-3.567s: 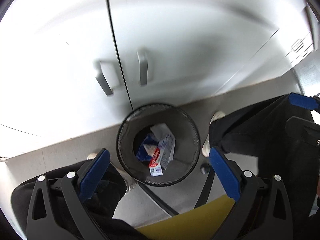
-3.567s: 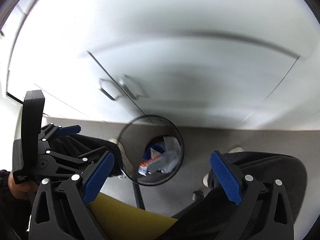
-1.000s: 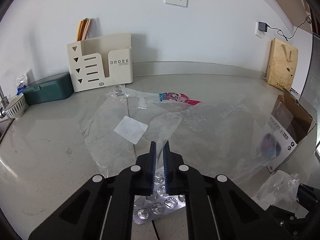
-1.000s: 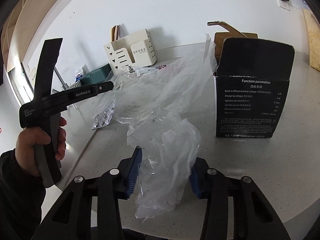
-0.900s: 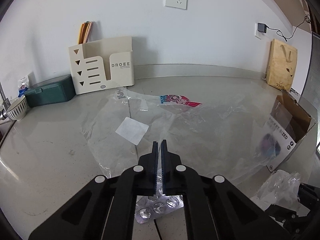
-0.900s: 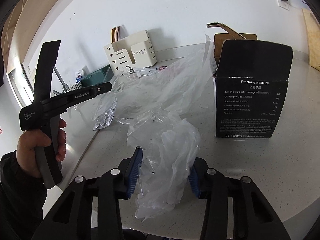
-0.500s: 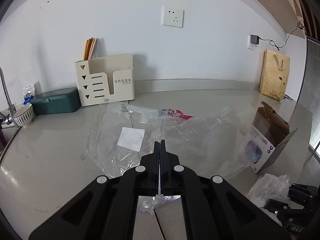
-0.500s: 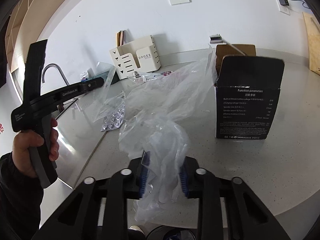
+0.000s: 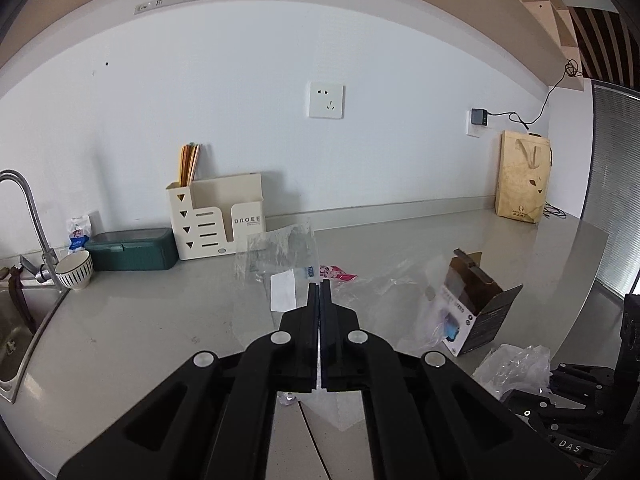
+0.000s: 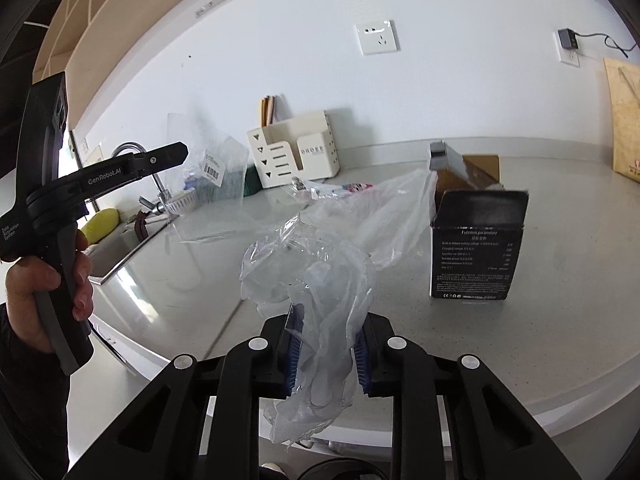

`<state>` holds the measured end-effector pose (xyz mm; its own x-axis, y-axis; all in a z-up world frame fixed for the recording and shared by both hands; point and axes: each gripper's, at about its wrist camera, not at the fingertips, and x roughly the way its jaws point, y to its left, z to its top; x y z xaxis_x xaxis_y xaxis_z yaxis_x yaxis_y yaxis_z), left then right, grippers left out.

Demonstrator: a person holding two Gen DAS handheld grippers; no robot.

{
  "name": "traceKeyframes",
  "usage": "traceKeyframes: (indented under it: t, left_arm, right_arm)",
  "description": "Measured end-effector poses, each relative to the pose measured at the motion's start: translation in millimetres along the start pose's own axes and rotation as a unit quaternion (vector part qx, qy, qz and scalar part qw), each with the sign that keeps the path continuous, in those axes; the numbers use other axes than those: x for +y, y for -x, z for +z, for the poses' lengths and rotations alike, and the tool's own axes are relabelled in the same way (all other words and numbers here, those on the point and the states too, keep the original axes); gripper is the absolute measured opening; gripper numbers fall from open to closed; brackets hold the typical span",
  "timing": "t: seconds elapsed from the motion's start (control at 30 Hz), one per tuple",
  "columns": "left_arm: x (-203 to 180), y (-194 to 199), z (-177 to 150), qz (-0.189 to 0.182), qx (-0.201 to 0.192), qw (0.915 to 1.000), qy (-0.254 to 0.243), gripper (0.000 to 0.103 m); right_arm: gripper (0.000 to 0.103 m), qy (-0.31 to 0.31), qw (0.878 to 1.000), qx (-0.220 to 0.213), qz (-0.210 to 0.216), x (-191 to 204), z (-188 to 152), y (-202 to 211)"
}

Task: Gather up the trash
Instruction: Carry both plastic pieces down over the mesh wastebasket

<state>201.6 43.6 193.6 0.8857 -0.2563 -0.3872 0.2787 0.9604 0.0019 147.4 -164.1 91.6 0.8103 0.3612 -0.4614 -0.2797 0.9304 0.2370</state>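
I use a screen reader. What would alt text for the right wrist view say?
The right hand-held gripper pinches a crumpled clear plastic bag above a grey countertop. Behind stands an open black box; at left, a hand holds the left hand-held gripper clamping a clear sheet.

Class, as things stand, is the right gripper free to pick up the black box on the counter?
Probably not: the right gripper is shut on crumpled plastic wrap, so the black box must wait.

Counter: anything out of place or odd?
Yes. An opened black box stands with flaps up, a loose clear plastic bag sprawls beside it, and a pink wrapper lies near the cream organizer. Both grippers already hold clear plastic.
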Motion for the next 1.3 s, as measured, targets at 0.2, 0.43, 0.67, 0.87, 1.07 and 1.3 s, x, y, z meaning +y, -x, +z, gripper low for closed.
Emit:
traceKeyframes:
  t: [0.2,0.43,0.67,0.87,1.07,1.3]
  left_arm:
    - [-20,53,5,-0.011,-0.025,0.9994,-0.020,0.001]
    - [-43,118,-17,-0.039,-0.031,0.9986,-0.019,0.001]
    - [-61,172,-57,-0.055,-0.032,0.9977,-0.024,0.001]
    - [-69,200,-98,-0.070,-0.017,0.9973,-0.012,0.001]
    - [-79,205,-136,-0.089,0.017,0.9959,-0.006,0.001]
    - [-88,184,-176,-0.111,0.063,0.9918,0.007,0.001]
  right_arm:
    - [0.027,0.001,1.000,-0.015,0.010,5,-4,39]
    - [0.027,0.002,1.000,-0.028,0.012,1,-19,97]
    - [0.027,0.006,0.999,-0.034,0.012,2,-43,137]
    - [0.027,-0.002,1.000,-0.017,0.018,3,-75,149]
    - [0.027,-0.011,1.000,0.013,0.025,3,-109,141]
    - [0.027,-0.019,0.998,0.048,0.028,-1,-134,125]
